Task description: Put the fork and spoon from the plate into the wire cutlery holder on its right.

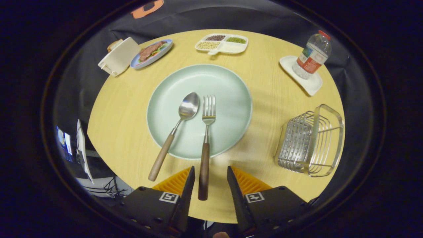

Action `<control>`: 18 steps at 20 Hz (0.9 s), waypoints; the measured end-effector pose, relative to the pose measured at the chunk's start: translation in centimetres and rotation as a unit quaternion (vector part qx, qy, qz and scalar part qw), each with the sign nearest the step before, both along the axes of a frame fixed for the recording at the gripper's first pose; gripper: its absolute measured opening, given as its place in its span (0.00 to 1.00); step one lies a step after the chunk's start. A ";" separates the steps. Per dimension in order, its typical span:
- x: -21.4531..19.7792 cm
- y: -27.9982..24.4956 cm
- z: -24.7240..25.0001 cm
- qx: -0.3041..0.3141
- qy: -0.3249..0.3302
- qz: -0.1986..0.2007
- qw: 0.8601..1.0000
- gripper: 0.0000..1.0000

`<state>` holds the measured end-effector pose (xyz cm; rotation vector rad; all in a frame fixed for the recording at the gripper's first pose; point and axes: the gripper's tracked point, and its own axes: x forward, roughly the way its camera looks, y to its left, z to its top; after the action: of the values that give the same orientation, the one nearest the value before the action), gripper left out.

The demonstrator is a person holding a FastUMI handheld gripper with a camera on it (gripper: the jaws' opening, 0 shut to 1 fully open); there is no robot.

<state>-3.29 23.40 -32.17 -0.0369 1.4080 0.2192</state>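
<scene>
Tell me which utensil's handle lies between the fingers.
The fork: its dark handle lies between the open hand-held gripper fingers. The spoon angles off to their left.

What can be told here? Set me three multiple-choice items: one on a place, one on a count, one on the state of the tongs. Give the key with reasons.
1. Where does the fork's handle end lie?
A. between the tongs' fingers
B. inside the wire holder
C. under the water bottle

2. How many utensils rest on the green plate?
A. one
B. two
C. four

3. How do the tongs stand?
A. shut on the spoon
B. shut on the fork
C. open

Key: 1 A, the fork's dark handle runs off the green plate into the gap of the tongs. 2 B, the spoon and fork lie side by side. 3 C, neither finger touches the handle; the wire cutlery holder stands empty beside the plate.
</scene>
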 end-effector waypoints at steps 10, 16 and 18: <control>0.0 -2.1 6.0 0.048 -0.009 -0.016 0.999 0.01; -0.9 -9.5 12.0 0.058 -0.033 -0.064 0.996 0.01; -2.4 -12.5 11.9 0.052 -0.013 -0.089 0.995 0.01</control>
<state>-5.68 10.86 -20.25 0.1709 1.3626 0.1425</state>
